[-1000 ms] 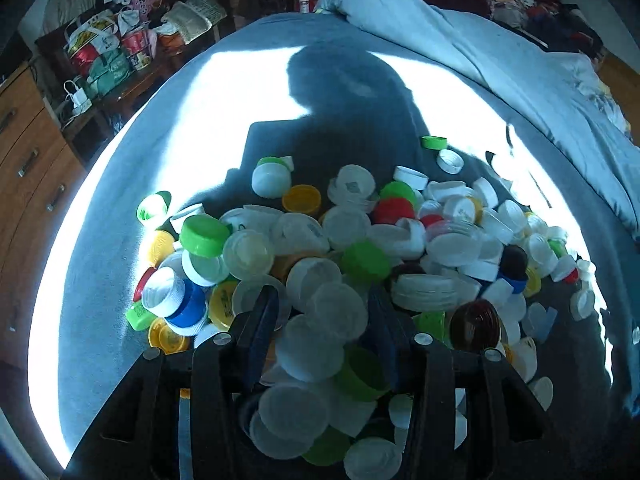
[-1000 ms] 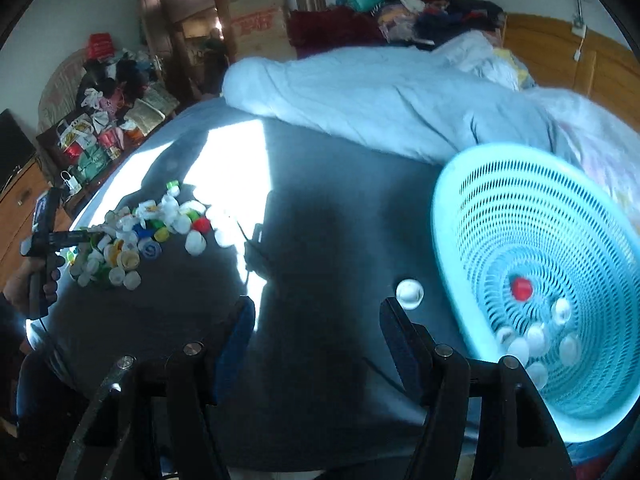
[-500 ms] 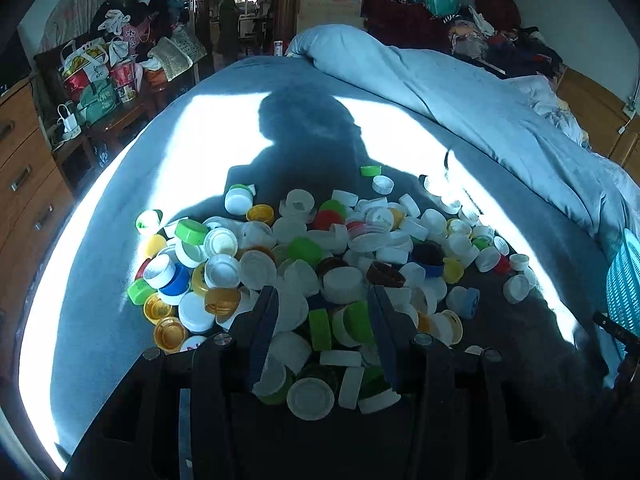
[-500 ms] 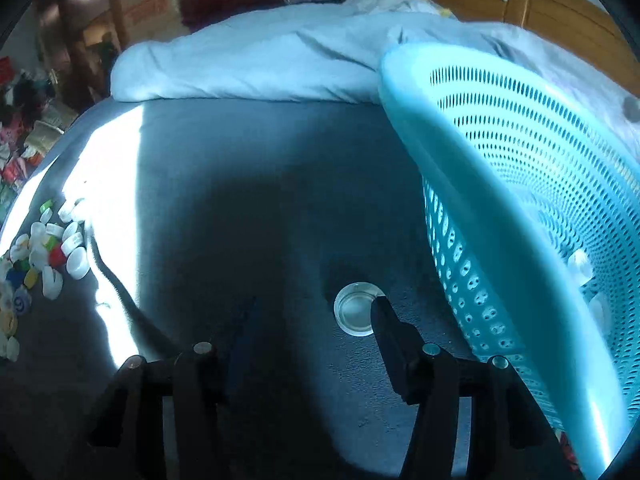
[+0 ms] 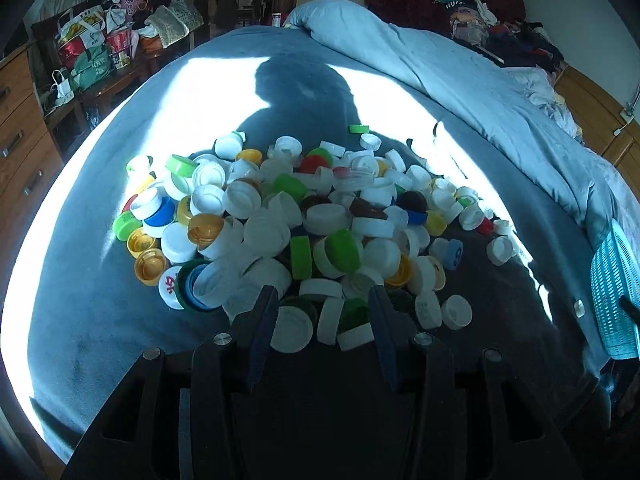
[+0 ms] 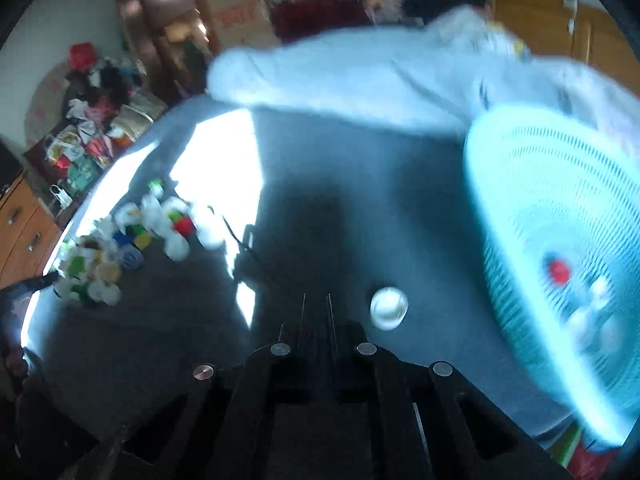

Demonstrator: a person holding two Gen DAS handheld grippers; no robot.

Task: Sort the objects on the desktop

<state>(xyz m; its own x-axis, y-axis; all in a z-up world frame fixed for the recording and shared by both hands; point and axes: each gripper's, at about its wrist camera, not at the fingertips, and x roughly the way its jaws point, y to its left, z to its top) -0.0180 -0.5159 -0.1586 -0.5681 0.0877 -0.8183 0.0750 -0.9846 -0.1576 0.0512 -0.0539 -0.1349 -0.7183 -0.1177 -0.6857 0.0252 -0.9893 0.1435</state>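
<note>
A heap of bottle caps (image 5: 304, 216), mostly white with green, yellow, blue and red ones, lies on the blue-grey bedsheet (image 5: 92, 300). My left gripper (image 5: 320, 312) stands open at the near edge of the heap, with loose caps lying on the sheet between its fingers and none gripped. In the blurred right wrist view my right gripper (image 6: 316, 308) is shut with nothing in it. A single white cap (image 6: 389, 308) lies on the sheet just right of its tips. The turquoise basket (image 6: 520, 184) to the right holds a red cap (image 6: 558, 272) and some white ones.
A rolled light-blue duvet (image 5: 460, 80) runs along the far side of the bed. Wooden drawers (image 5: 20, 140) and a shelf crowded with bags (image 5: 96, 56) stand to the left. The basket's rim (image 5: 612, 292) shows at the right edge of the left wrist view.
My left gripper has drawn back from inside the heap to its near edge. My right gripper dipped toward the lone white cap by the basket, shut without it, and has pulled back.
</note>
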